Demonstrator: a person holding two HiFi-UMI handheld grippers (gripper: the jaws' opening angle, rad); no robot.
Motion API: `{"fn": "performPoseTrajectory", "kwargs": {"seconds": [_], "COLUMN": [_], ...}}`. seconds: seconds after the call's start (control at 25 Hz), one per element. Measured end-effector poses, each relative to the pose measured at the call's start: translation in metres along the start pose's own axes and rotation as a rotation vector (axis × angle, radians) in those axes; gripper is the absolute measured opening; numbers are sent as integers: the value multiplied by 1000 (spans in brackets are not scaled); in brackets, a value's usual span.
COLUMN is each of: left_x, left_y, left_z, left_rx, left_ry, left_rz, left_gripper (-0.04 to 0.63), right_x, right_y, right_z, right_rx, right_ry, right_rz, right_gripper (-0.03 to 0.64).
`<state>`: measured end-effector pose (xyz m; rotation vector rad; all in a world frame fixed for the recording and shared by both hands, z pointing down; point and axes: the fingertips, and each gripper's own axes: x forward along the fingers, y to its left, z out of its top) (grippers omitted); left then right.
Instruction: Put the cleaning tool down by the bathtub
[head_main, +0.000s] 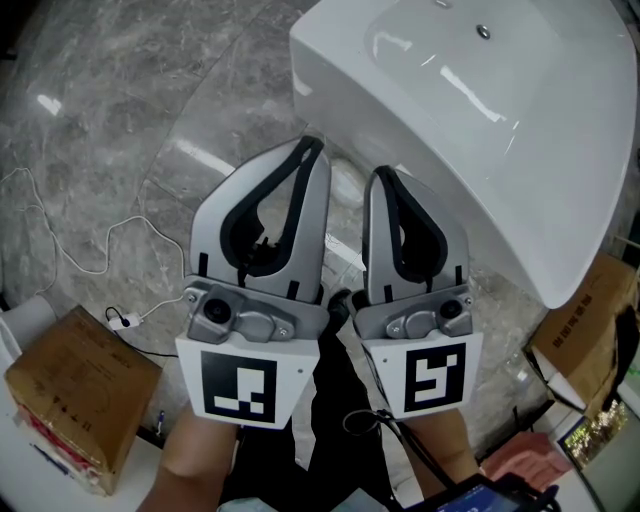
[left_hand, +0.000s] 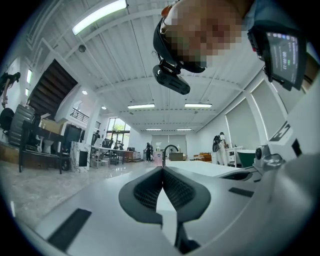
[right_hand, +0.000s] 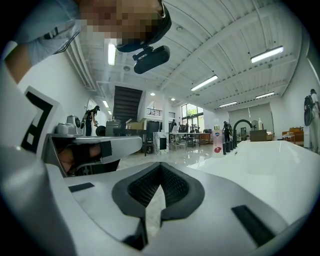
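Both grippers held side by side over the floor, tips pointing away from me toward the tub.

Left gripper (head_main: 313, 146): white shell, black ribbed pads. In the left gripper view the pads meet at the tip, with nothing between them. Empty.

Right gripper (head_main: 382, 176): same build. In the right gripper view its pads are also pressed together at the tip, only floor showing through the gap behind them. Empty.

The glossy white bathtub (head_main: 480, 120) lies ahead and to my right, its rounded rim just beyond the right gripper's tip. A black curved faucet (right_hand: 242, 125) stands on its far edge, with a pink bottle (right_hand: 217, 141) beside it.

Cleaning tool: I cannot make it out in any view, so I cannot place it.

The grey marbled stone floor (head_main: 100, 120) carries a thin white cable (head_main: 90, 265) looping at my left. A brown cardboard box (head_main: 80, 395) sits near my left side. A second cardboard box with dark print (head_main: 590, 320) sits at my right, under the tub's edge.
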<state>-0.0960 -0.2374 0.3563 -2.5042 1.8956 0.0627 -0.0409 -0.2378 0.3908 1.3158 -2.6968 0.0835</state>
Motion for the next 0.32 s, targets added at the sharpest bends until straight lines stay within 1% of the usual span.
{"fn": "performPoseTrajectory", "kwargs": {"seconds": [0.32], "left_x": [-1], "left_y": [7], "left_z": [-6], "left_rx": [-4], "left_ry": [1], "left_rz": [0], "left_gripper": [14], "right_x": [6], "right_y": [6], "right_z": [-7], "right_rx": [1], "right_ry": [1], "right_rz": [4], "right_gripper": [12]}}
